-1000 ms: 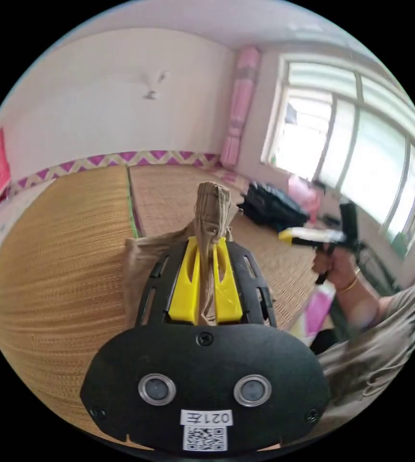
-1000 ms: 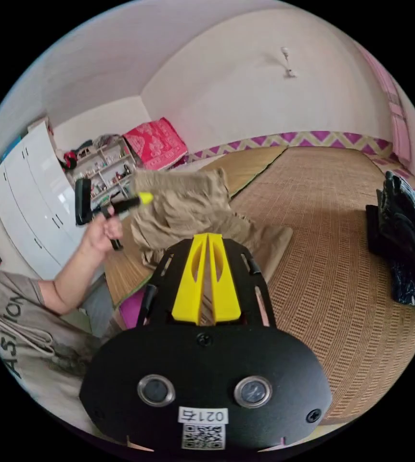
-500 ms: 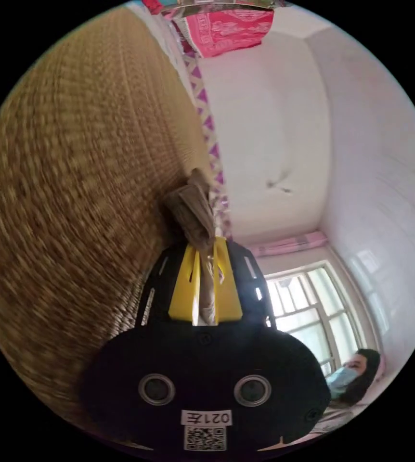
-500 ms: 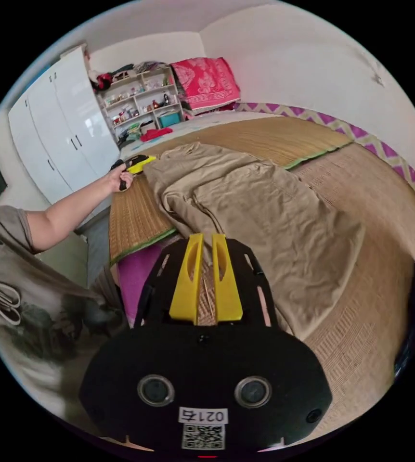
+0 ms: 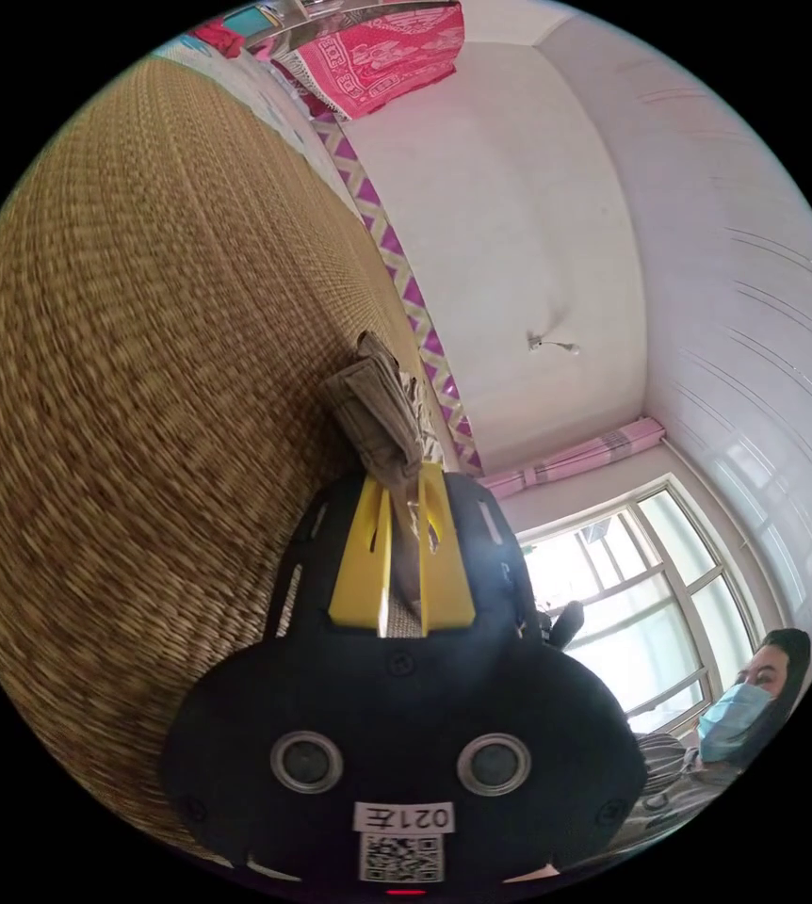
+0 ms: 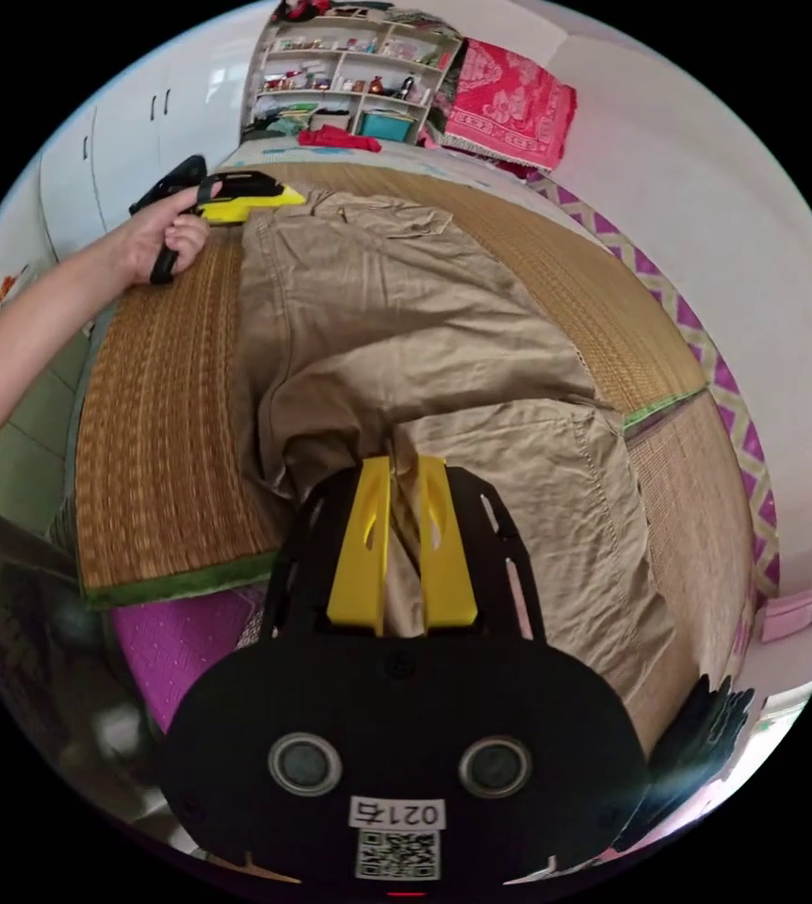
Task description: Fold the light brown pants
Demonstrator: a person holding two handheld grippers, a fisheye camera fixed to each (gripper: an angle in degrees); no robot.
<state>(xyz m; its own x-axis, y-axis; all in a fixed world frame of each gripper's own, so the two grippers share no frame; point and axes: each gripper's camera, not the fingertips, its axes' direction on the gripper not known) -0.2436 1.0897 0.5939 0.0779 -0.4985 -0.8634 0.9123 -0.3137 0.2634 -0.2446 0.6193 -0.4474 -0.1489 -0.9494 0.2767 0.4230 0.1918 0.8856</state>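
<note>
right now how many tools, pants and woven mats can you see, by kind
tools: 2, the left tool and the right tool, both pinching cloth
light brown pants: 1
woven mats: 2, one under the left tool and one beyond the green edge
total: 5

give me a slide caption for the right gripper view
Right gripper clamps one end of the light brown pants spread over a woven mat; left gripper pins the far end.
</note>
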